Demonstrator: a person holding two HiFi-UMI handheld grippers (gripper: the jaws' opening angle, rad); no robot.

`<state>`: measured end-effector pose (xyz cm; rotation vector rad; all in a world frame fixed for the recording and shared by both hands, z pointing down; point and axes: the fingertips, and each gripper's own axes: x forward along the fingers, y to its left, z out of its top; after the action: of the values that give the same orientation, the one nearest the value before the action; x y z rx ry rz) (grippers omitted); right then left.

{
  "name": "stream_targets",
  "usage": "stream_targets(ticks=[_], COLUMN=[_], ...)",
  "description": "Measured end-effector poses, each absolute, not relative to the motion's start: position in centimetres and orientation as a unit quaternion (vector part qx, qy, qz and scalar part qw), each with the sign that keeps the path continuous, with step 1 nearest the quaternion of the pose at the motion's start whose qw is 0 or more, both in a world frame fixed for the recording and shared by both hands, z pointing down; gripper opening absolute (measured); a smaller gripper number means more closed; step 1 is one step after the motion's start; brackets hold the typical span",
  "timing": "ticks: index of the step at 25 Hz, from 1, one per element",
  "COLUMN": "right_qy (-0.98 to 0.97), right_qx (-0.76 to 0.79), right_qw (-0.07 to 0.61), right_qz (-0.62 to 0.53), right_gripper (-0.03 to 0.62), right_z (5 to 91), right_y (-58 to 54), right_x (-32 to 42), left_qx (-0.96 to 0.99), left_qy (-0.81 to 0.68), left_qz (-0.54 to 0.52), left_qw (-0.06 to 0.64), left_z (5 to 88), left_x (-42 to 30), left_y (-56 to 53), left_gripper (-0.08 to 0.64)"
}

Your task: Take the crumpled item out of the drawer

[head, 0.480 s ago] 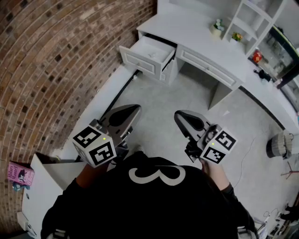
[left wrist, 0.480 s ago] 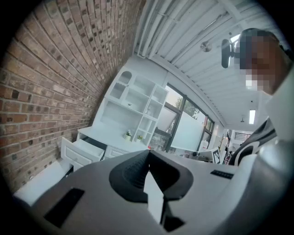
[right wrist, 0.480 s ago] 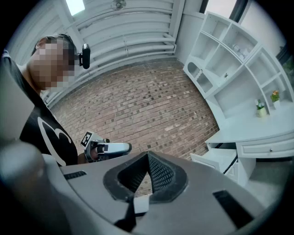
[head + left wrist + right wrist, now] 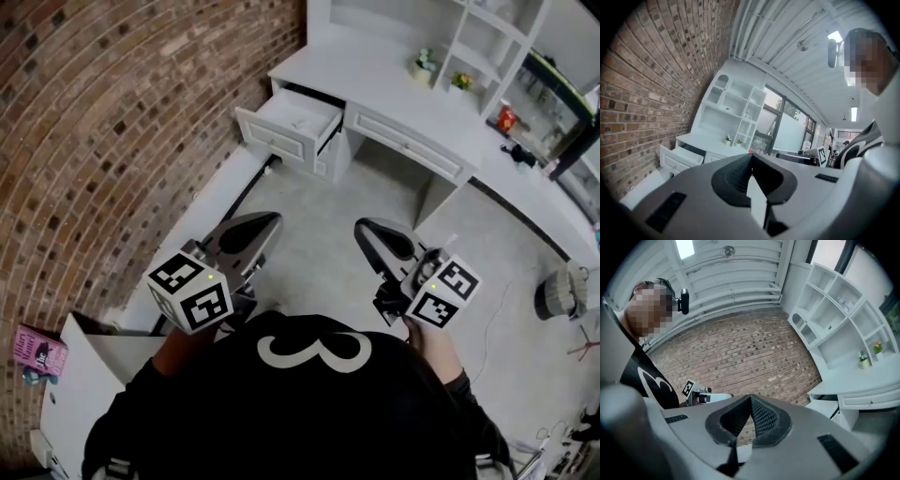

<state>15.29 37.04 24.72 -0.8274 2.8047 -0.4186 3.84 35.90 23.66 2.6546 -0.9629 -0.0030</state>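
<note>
The white drawer [image 4: 292,125] stands pulled out of the desk's left end, far ahead of me. A small pale thing [image 4: 302,119] lies inside it, too small to make out. My left gripper [image 4: 267,225] and right gripper [image 4: 364,231] hang side by side over the grey floor, close to my body and well short of the drawer. Both are shut with nothing between the pads. In the left gripper view the jaws [image 4: 751,157] meet, with the open drawer [image 4: 684,155] far off at the left. The right gripper view shows closed jaws [image 4: 750,399] aimed at the brick wall.
A white desk [image 4: 394,84] with a shelf unit [image 4: 487,37] and small potted plants [image 4: 427,64] stands against the brick wall [image 4: 122,122]. A white box [image 4: 89,361] and a pink book [image 4: 36,353] sit at lower left. A round stand [image 4: 562,292] and a cable [image 4: 492,314] are on the floor at right.
The head view has shifted a little, so the desk and drawer sit slightly lower in the frame. Both grippers keep their places and stay shut.
</note>
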Motion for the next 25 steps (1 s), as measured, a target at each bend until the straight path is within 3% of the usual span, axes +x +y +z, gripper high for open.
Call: stream_targets(ticks=[5, 9, 25], right_qy=[0.942, 0.945, 0.93], right_qx=[-0.307, -0.302, -0.328], right_qw=[0.076, 0.068, 0.022], right_qz=[-0.11, -0.109, -0.161], right_gripper=[0.011, 0.096, 0.284], right_z=[24.5, 24.9, 29.3], right_y=[36.5, 36.0, 26.8], right_x=[16.0, 15.8, 12.1], left_qx=[0.931, 0.931, 0.921], left_qy=[-0.335, -0.335, -0.334], left_qz=[0.002, 0.002, -0.014], left_qw=[0.147, 0.147, 0.2], left_z=[23.2, 23.4, 27.6], left_x=[4.3, 4.3, 0.0], left_y=[35.7, 35.2, 25.9], left_gripper=[0.002, 0.002, 0.002])
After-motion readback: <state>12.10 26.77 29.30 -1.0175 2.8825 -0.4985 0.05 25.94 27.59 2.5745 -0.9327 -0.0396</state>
